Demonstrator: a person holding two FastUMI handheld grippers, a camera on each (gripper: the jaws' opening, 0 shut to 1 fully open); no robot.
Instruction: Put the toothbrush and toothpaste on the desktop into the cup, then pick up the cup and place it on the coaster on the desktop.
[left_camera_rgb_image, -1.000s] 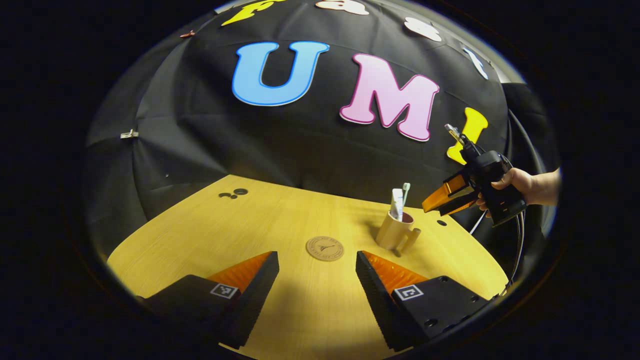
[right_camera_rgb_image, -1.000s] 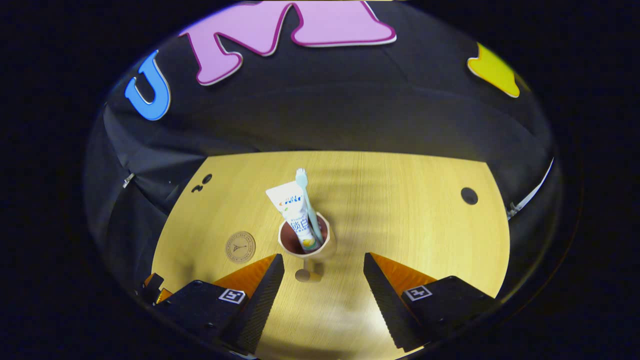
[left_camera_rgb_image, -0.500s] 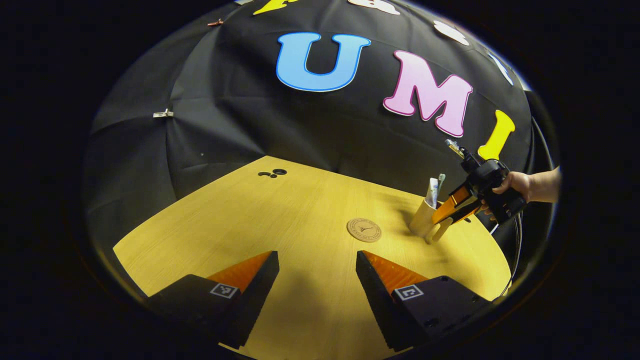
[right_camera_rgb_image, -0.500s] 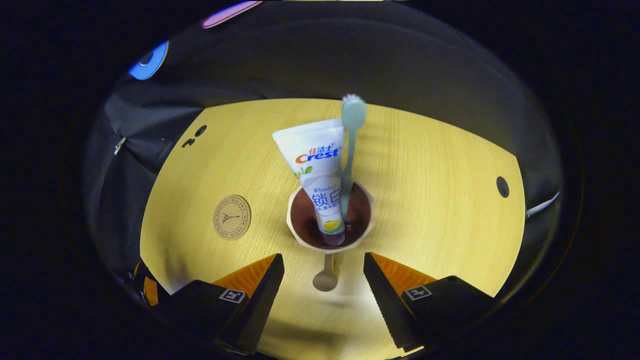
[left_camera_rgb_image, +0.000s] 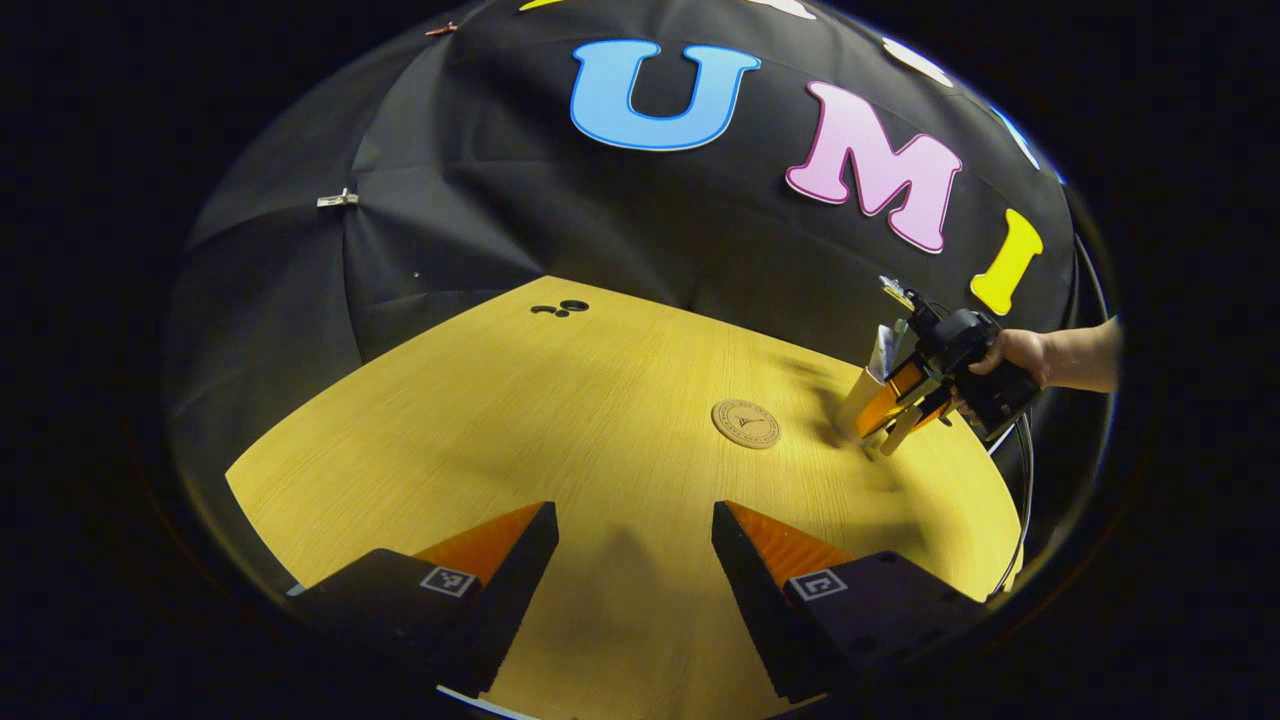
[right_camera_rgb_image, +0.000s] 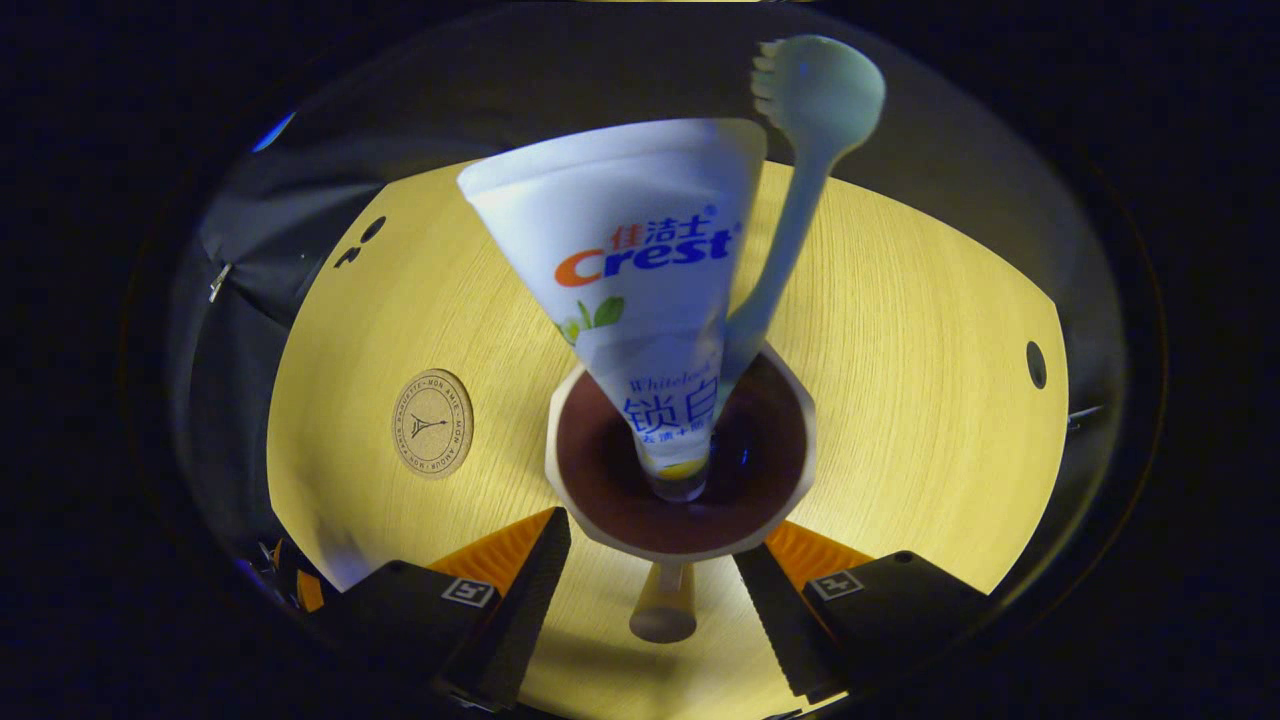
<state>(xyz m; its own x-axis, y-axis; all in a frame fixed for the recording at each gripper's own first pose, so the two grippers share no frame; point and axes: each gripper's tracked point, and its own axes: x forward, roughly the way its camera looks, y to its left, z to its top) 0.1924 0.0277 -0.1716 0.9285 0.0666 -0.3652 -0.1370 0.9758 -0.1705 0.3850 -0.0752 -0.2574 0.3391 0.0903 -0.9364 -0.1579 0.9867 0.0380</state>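
Tabletop (left_camera_rgb_image: 560, 420) of pale wood runs bare across the left and middle of the left gripper view, its left edge curving against the black cloth wall (left_camera_rgb_image: 480, 200), with a small cluster of dark holes (left_camera_rgb_image: 561, 307) near the far edge. The left gripper (left_camera_rgb_image: 634, 570) hangs low over the near part of this open wood, jaws spread wide with nothing between them. Right of centre lies the round coaster (left_camera_rgb_image: 746, 424), flat, with free wood all round it. Just beyond it to the right stands the cup (left_camera_rgb_image: 862, 405), close to the table's right edge, and the right gripper (left_camera_rgb_image: 905, 405) reaches in at it from the right, held by a hand (left_camera_rgb_image: 1010, 355). In the right gripper view the coaster (right_camera_rgb_image: 432, 423) sits to the left, apart from the cup, with bare wood between them and the left table edge close behind it. The cup (right_camera_rgb_image: 680, 455) stands in the centre, dark inside, the toothpaste (right_camera_rgb_image: 640, 290) and the toothbrush (right_camera_rgb_image: 790, 210) standing in it and leaning upward toward the camera. The cup's handle (right_camera_rgb_image: 664, 608) points down between the two fingers (right_camera_rgb_image: 520, 590), which flank it and slip under the cup's rim, open and, as far as can be seen, not pressing on handle or body. Farther right the wood is open up to a single dark hole (right_camera_rgb_image: 1035, 365) near the right edge.
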